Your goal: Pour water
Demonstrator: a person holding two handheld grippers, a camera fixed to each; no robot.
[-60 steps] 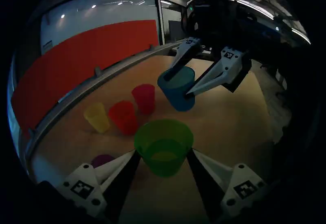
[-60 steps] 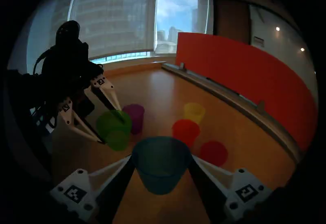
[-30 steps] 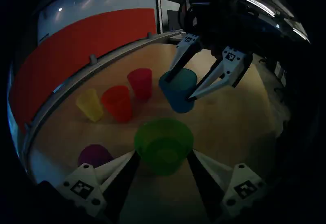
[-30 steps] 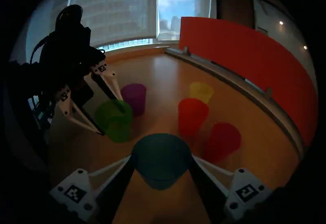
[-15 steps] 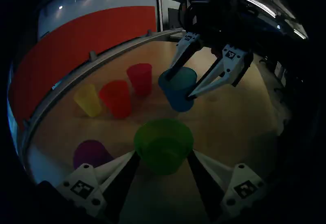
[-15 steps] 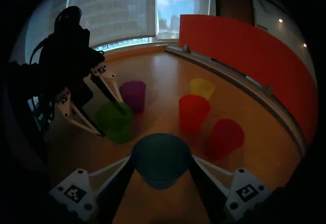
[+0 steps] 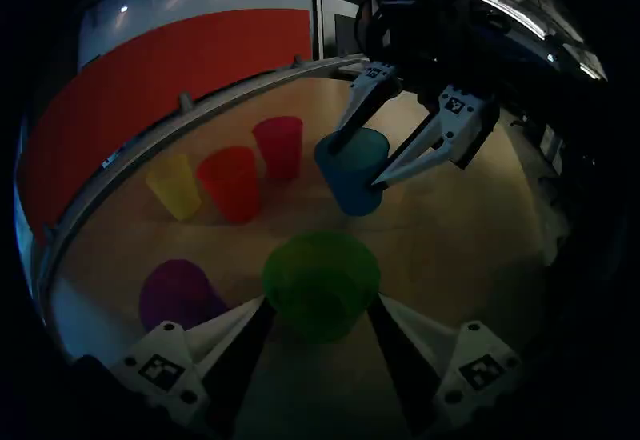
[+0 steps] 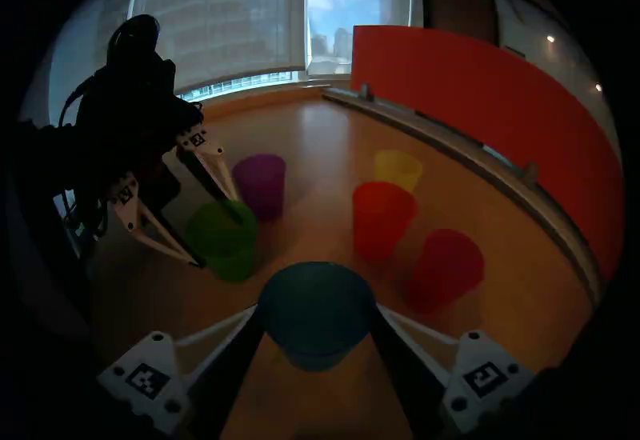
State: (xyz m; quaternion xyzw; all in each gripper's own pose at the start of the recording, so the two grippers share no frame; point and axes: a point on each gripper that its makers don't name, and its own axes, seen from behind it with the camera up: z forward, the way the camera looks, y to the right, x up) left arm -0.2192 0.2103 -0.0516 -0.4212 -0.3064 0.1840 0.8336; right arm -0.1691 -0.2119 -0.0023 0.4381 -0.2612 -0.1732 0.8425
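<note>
A green cup point(image 7: 322, 284) sits upright between the fingers of my left gripper point(image 7: 320, 308), which is shut on it low over the wooden table point(image 7: 448, 224). Across from it, my right gripper point(image 7: 360, 164) is shut on a blue cup point(image 7: 352, 170). In the right gripper view the blue cup point(image 8: 316, 312) fills the space between my right gripper's point(image 8: 316, 316) fingers. There the left gripper point(image 8: 212, 236) holds the green cup point(image 8: 224, 240) at the left. I cannot tell whether either cup holds water.
A purple cup point(image 7: 178, 294), a yellow cup point(image 7: 174, 186), a red cup point(image 7: 232, 182) and a pink-red cup point(image 7: 279, 145) stand on the table. A rail and a red wall panel point(image 7: 160, 72) run along the table's far side. Windows point(image 8: 240, 24) lie behind the left gripper.
Both grippers have sunk lower toward the table with their cups. The standing cups now look taller and nearer. The blue cup has come more upright.
</note>
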